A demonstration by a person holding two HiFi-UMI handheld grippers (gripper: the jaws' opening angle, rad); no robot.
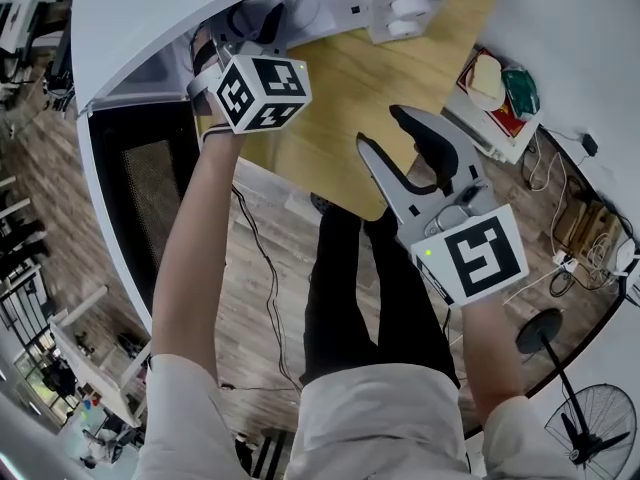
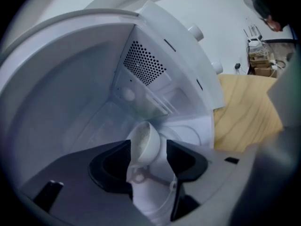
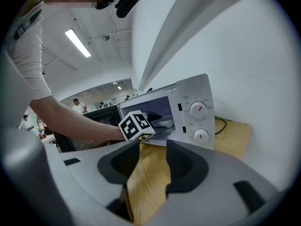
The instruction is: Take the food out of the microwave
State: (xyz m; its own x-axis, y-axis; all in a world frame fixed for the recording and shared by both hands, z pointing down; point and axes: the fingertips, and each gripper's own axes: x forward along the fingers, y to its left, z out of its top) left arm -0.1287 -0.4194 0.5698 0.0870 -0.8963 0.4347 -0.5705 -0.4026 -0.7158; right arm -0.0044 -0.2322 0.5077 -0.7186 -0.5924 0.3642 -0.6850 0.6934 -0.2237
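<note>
A small white bowl point(image 2: 144, 141) sits tilted in the picture on the floor of the white microwave point(image 2: 84, 79) cavity. My left gripper point(image 2: 148, 147) reaches into that cavity, open, with the bowl between its fingers; a thin gap shows beside the right pad. In the head view the left gripper point(image 1: 250, 30) disappears into the microwave point(image 1: 150, 18), marker cube outside. My right gripper point(image 1: 384, 133) hovers open over the wooden table point(image 1: 350, 78), nothing between its fingers. The right gripper point(image 3: 153, 147) faces the microwave point(image 3: 188, 107).
The microwave door point(image 1: 135, 193) hangs open at the left. Two knobs point(image 3: 199, 109) are on the control panel. A box of red and green items point(image 1: 497, 93) stands at the table's right. Cables and a fan point(image 1: 590, 433) are on the floor.
</note>
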